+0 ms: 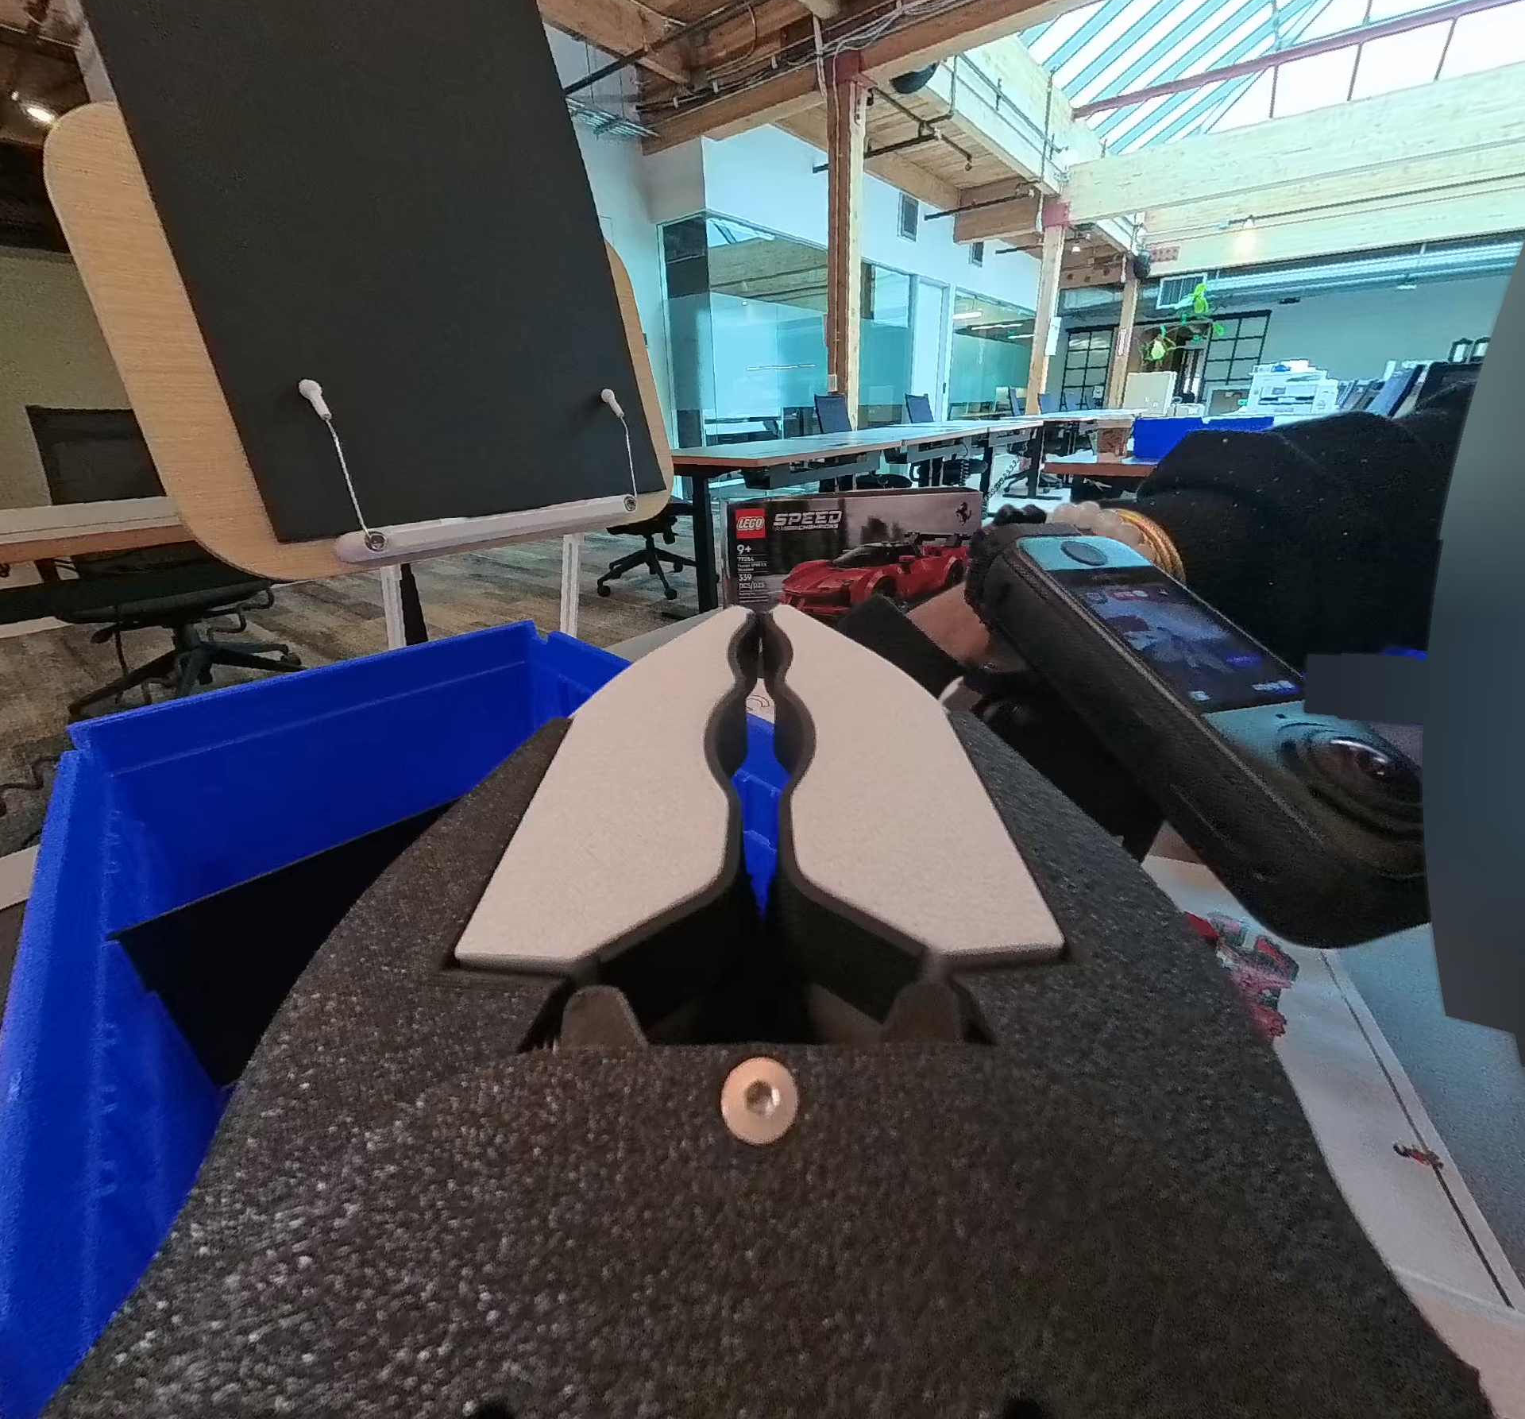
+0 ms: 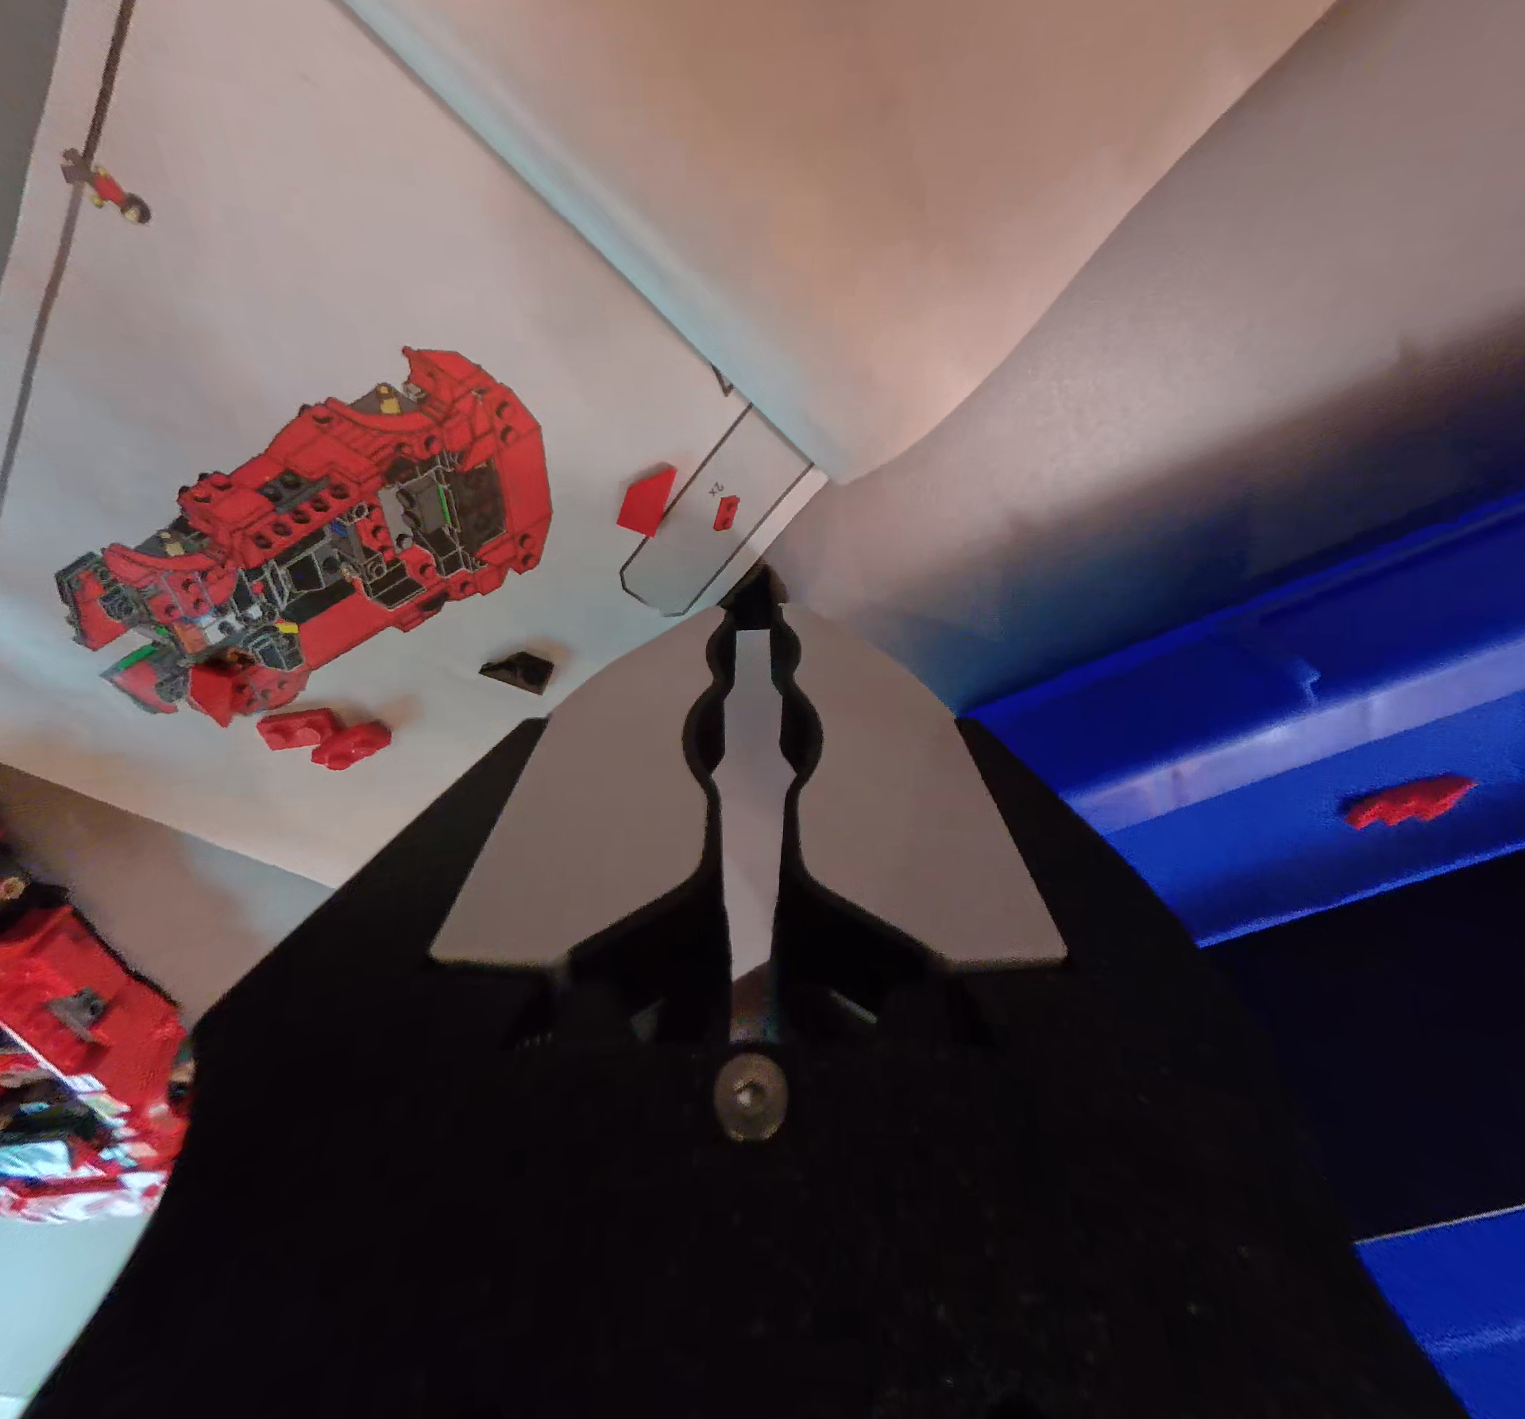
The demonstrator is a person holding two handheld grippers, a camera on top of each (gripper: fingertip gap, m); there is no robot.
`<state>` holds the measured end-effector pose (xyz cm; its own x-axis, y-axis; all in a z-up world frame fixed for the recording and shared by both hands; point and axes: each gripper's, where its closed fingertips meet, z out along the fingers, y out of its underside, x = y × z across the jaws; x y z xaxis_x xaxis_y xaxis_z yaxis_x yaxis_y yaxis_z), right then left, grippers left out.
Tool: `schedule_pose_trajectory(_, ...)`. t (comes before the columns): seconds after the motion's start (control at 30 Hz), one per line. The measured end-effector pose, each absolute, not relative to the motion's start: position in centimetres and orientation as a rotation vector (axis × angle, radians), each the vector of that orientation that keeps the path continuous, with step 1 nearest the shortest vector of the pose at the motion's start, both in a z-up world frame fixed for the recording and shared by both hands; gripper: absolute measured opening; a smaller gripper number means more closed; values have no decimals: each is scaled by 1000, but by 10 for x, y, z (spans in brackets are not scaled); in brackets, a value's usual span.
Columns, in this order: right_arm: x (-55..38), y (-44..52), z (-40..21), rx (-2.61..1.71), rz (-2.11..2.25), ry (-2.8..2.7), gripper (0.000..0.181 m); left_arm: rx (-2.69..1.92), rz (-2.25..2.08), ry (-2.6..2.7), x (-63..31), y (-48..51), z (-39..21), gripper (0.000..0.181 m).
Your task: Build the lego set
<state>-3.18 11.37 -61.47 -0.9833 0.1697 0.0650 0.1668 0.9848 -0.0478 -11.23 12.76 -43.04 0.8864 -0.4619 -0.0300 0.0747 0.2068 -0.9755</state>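
Right gripper (image 2: 749, 607) pinches a tiny black lego piece (image 2: 753, 593) at its fingertips over the open instruction booklet (image 2: 347, 248); light, rigid, slippery, best held by flat sides; left gripper (image 1: 761, 628) closed, apparently empty, above blue bin (image 1: 247, 785).

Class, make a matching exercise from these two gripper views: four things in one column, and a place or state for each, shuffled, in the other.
Things
1. left gripper
2. right gripper
3. lego box
4. loose red brick

Places or states
A. lying on the ledge of a blue bin
B. jaws closed on nothing, above a blue bin
C. standing upright on the table behind the grippers
D. pinching a small black piece over the instruction booklet

Pairs: 1-B, 2-D, 3-C, 4-A
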Motion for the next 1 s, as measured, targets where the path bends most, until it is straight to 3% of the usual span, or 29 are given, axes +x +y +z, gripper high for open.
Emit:
schedule_pose_trajectory(0.03, -32, 113, -615, -304, 85, -3047, 8, -1317, -384, 351, -112, 128, -431, 0)
schedule_pose_trajectory(0.33, -29, 66, -564, -851, 523, -2775, 8, -1348, -366, 397, -108, 131, -441, 0)
schedule_pose_trajectory(0.5, -33, 10, -558, -685, 663, -2769, 8, -1367, -381, 386, -108, 134, -448, 0)
schedule_pose_trajectory(1.0, -51, -11, -588, -397, 660, -2992, 8, -1371, -423, 355, -110, 136, -452, 0)
